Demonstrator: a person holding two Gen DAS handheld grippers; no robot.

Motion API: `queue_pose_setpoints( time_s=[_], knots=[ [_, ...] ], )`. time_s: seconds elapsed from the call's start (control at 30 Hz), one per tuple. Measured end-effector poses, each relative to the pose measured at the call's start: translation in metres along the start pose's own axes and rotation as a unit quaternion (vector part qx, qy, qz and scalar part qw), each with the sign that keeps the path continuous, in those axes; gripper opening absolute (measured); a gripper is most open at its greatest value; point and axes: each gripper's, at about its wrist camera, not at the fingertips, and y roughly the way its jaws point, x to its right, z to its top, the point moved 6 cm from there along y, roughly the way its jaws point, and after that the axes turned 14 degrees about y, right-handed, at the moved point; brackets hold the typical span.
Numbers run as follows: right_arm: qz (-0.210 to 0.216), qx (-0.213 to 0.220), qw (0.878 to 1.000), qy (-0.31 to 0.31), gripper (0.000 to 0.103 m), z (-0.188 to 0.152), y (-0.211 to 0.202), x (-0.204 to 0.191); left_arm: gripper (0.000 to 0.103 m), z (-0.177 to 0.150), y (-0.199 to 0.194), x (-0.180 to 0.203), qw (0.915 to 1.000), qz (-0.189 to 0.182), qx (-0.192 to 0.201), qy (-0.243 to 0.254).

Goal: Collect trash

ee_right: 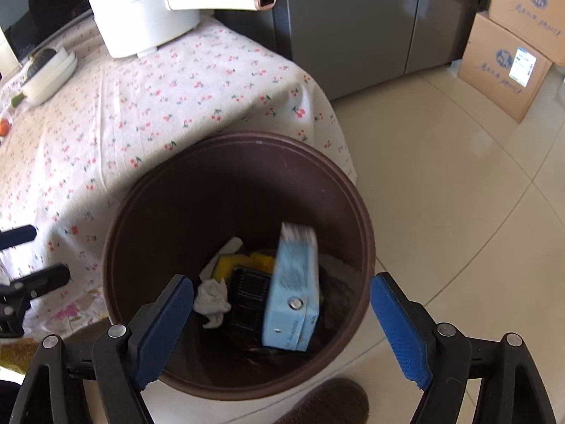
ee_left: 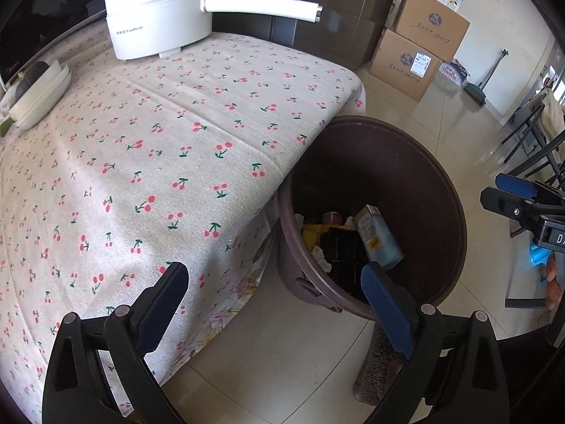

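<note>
Blue-padded right gripper (ee_right: pixel 282 321) hangs wide open and empty, directly above the round brown plastic bin (ee_right: pixel 367 247) — a pale blue carton (ee_right: pixel 293 300) lies inside, long axis pointing away. Left gripper (ee_left: pixel 275 300), also spread and empty, sits over the cherry-print tablecloth's (ee_left: pixel 159 148) edge.

A woven cloth (ee_left: pixel 169 134), matt and slightly coarse, printed with cherries, is seen spread over the counter ahead of the left claw (ee_left: pixel 275 284). The bin (ee_right: pixel 116 265) below the right claw (ee_right: pixel 282 312) appears to be smooth brown plastic with a dull sheen. Inside it, a pale blue carton (ee_right: pixel 293 304) of coated card and a crumpled white tissue (ee_right: pixel 212 300) of soft paper are visible. The claw pads (ee_right: pixel 399 328) are ribbed blue rubber set in matt black plastic arms with metal pins. The pot (ee_left: pixel 159 17) far ahead is glossy white. The floor (ee_right: pixel 459 212) is laid with polished, reflective tile. Plain brown cardboard boxes (ee_left: pixel 423 39) are stacked beyond.
</note>
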Motion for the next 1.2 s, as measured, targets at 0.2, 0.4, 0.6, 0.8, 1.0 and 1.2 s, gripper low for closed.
queue_pose_setpoints(
  time_s=[0.2,0.4,0.6,0.8,1.0,1.2],
  knots=[
    [0.001,0.004,1.0,0.003,0.087,0.0,-0.004,-0.006,0.1,-0.007,-0.015,-0.009,0.9999,0.01,0.007,-0.01],
    [-0.006,0.033,0.999,-0.022,0.088,-0.004,-0.025,-0.021,0.1,-0.015,-0.05,-0.013,0.9984,0.038,0.038,-0.017],
    [0.011,0.086,0.996,-0.037,0.092,-0.011,-0.064,-0.047,0.1,-0.028,-0.097,-0.019,0.9931,0.077,0.081,-0.036],
    [0.025,0.142,0.988,-0.062,0.098,-0.025,-0.098,-0.079,0.101,-0.051,-0.144,-0.03,0.9822,0.117,0.117,-0.089],
    [0.026,0.197,0.977,-0.081,0.102,-0.038,-0.125,-0.102,0.101,-0.071,-0.184,-0.038,0.9671,0.173,0.153,-0.107],
    [0.039,0.23,0.967,-0.108,0.102,-0.05,-0.139,-0.127,0.101,-0.084,-0.213,-0.044,0.949,0.224,0.19,-0.115]
  ],
)
